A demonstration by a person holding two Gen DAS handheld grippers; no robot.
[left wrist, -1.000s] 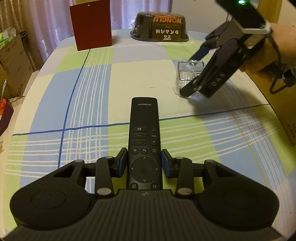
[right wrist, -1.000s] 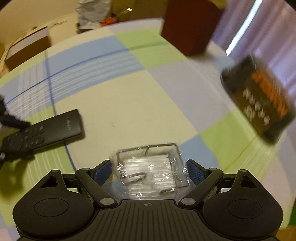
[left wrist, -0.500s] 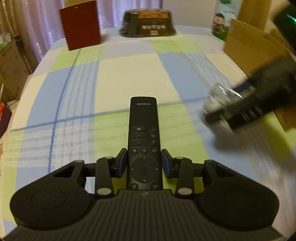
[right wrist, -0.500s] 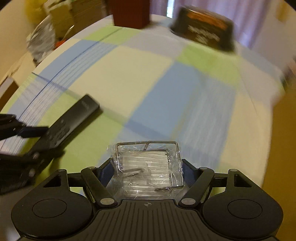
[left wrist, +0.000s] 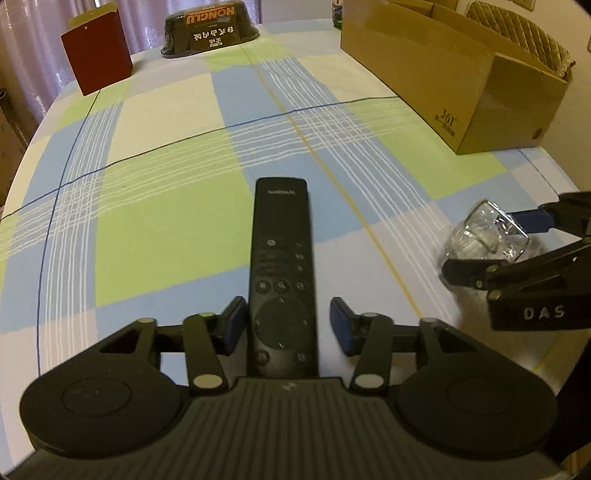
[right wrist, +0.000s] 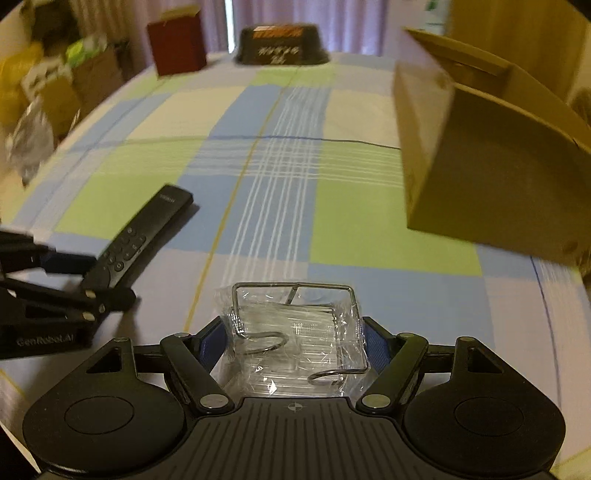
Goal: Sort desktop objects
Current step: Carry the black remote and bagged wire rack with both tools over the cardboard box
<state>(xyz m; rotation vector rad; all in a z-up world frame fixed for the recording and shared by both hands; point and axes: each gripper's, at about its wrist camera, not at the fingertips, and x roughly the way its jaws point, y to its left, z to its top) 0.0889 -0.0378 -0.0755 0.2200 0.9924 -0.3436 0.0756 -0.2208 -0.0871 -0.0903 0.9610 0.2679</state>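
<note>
A black remote lies lengthwise between the fingers of my left gripper. The jaws stand a little wider than the remote, and a strip of cloth shows beside the right pad, so this gripper is open. The right wrist view shows the same remote at the left, with the left gripper around its near end. My right gripper is shut on a clear plastic packet with a wire frame inside. That packet hangs low over the table, right of the remote.
An open cardboard box stands along the table's right side. A dark red box and a black lidded food container stand at the far edge. The checked tablecloth covers the table.
Both views swung right and the cardboard box came into view. The right gripper carried the packet from mid-table to the near right. The left jaws widened slightly around the remote.
</note>
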